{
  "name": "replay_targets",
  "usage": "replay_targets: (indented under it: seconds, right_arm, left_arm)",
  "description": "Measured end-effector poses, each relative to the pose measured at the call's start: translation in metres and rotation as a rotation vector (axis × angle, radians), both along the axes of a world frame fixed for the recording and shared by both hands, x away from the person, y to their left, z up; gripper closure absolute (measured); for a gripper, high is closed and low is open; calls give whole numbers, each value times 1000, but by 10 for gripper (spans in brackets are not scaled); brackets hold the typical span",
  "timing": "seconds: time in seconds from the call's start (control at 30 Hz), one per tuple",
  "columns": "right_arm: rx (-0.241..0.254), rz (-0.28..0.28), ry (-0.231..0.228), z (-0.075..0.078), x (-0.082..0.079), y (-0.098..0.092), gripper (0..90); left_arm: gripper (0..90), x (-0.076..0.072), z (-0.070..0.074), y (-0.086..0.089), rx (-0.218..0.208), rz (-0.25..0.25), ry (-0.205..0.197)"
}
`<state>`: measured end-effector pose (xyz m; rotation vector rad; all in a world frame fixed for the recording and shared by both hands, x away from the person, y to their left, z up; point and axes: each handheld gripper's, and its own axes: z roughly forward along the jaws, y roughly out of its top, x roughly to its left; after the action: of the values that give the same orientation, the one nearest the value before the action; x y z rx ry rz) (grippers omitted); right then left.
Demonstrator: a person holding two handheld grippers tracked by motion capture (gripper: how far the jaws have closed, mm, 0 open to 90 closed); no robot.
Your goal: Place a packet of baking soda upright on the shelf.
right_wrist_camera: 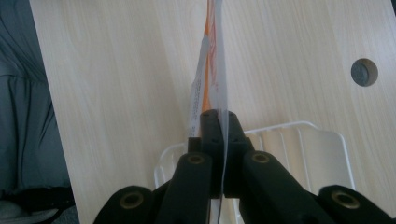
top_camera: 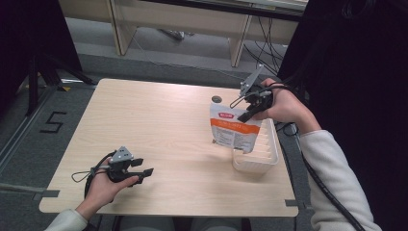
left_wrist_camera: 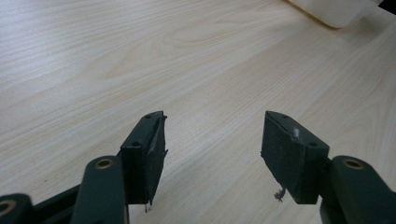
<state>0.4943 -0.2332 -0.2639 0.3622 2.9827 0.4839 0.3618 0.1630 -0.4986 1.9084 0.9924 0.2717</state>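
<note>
R tongs [top_camera: 246, 115] clamped on top edge of orange-white pouch [top_camera: 233, 129], pouch hanging below over white tray [top_camera: 269, 156], L tongs [top_camera: 144, 173] open, well apart

High view: fixed above the person's side, looking forward and down over the whole wooden table [top_camera: 163, 139]. Left gripper view: low, close along the tabletop. Right gripper view: steeply down, close. All three share the white tray [top_camera: 262, 154] [left_wrist_camera: 334, 11] [right_wrist_camera: 299, 140].
</note>
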Motion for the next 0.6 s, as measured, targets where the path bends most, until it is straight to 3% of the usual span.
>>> replay_targets:
  seconds: [0.13,0.27,0.3,0.37,0.6]
  right_arm:
    - [-14,-27,1,0,1,-8,900]
    - [-17,-18,2,1,2,-14,900]
    - [-18,-44,14,1,1,-16,900]
    - [-24,-15,4,2,3,-18,900]
    - [-34,-42,6,3,2,-26,900]
  left_arm:
    - [392,0,0,0,6,-7,-9]
    - [391,0,0,0,2,-2,-5]
    - [391,0,0,0,1,-1,-5]
    - [391,0,0,0,3,-1,-4]
    - [391,0,0,0,5,0,-7]
